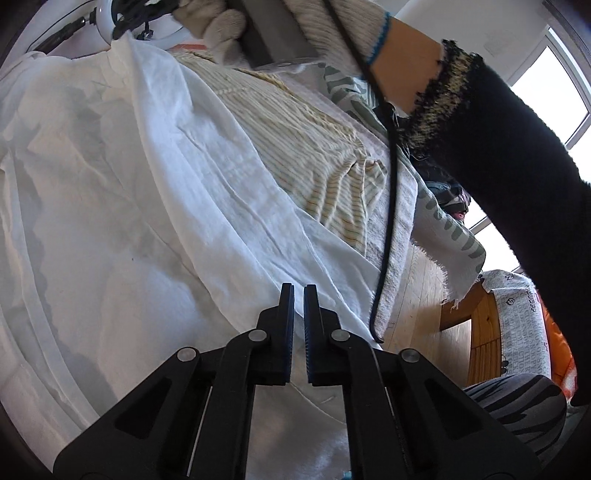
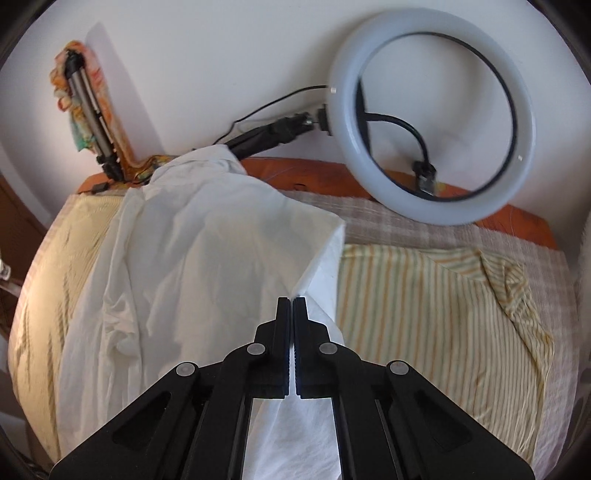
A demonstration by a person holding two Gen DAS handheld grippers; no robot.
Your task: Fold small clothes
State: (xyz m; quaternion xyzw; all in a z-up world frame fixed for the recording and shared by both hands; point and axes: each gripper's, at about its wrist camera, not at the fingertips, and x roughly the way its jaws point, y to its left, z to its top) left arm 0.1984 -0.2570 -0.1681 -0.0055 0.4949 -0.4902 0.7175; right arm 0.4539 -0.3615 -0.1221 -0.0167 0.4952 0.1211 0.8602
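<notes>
A white shirt (image 1: 122, 192) lies spread over the bed, part of it lifted. In the left wrist view my left gripper (image 1: 299, 291) is nearly shut with white cloth running between its fingers. In the right wrist view the white shirt (image 2: 192, 251) is pulled up into a folded edge, and my right gripper (image 2: 292, 301) is shut on that edge. A yellow-striped garment (image 1: 295, 140) lies flat beside the shirt; it also shows in the right wrist view (image 2: 424, 306). A gloved hand (image 1: 221, 26) holds the right gripper's handle at the top of the left wrist view.
A ring light (image 2: 432, 125) on a stand hangs over the bed's far side. A tripod (image 2: 92, 110) leans at the wall. A black cable (image 1: 388, 177) dangles by the bed edge. A wooden floor (image 1: 424, 317) and a chair (image 1: 517, 332) lie to the right.
</notes>
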